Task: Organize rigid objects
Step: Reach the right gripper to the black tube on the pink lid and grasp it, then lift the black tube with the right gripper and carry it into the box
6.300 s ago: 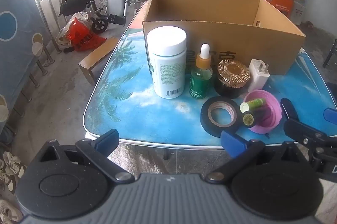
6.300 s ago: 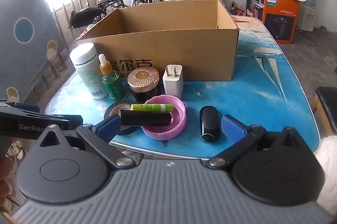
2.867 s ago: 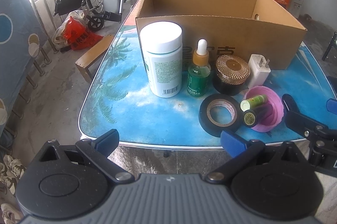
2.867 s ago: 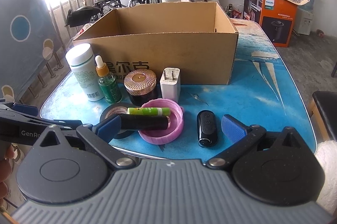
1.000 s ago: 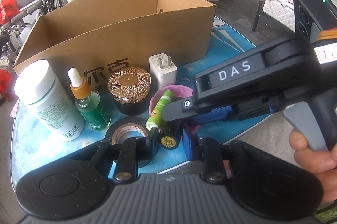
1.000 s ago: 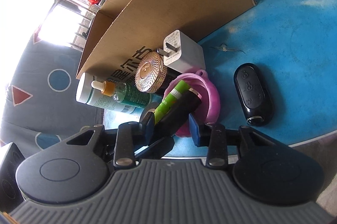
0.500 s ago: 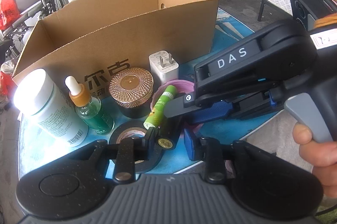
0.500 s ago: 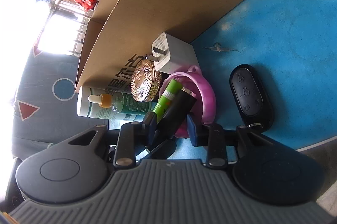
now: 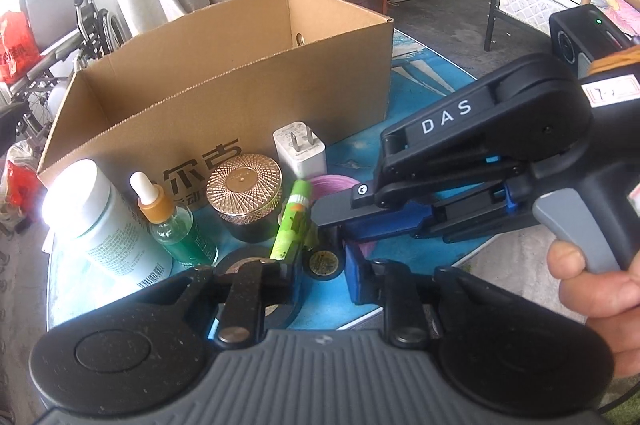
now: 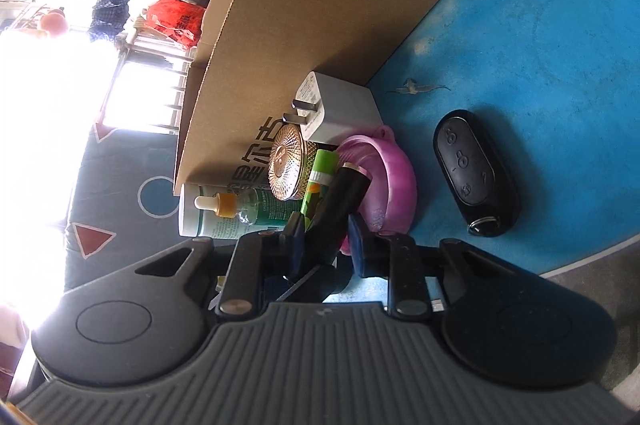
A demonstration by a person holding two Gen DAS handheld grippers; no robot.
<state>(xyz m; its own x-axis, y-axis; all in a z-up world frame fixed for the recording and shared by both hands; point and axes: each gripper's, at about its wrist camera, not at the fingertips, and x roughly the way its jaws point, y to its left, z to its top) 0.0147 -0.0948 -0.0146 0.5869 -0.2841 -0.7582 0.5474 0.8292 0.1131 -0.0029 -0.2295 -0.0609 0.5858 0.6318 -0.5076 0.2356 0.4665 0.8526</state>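
Fingers of the right gripper [image 10: 326, 239] pinch one black tube [image 10: 340, 201] lying over one pink lid [image 10: 394, 181]; the left gripper [image 9: 322, 267] is narrowed around its end cap, contact unclear. Lifting it straight should avoid dragging one green tube [image 9: 292, 221] alongside. Beyond the lid: one charger [image 9: 300, 149], then one cardboard box [image 9: 224, 93].
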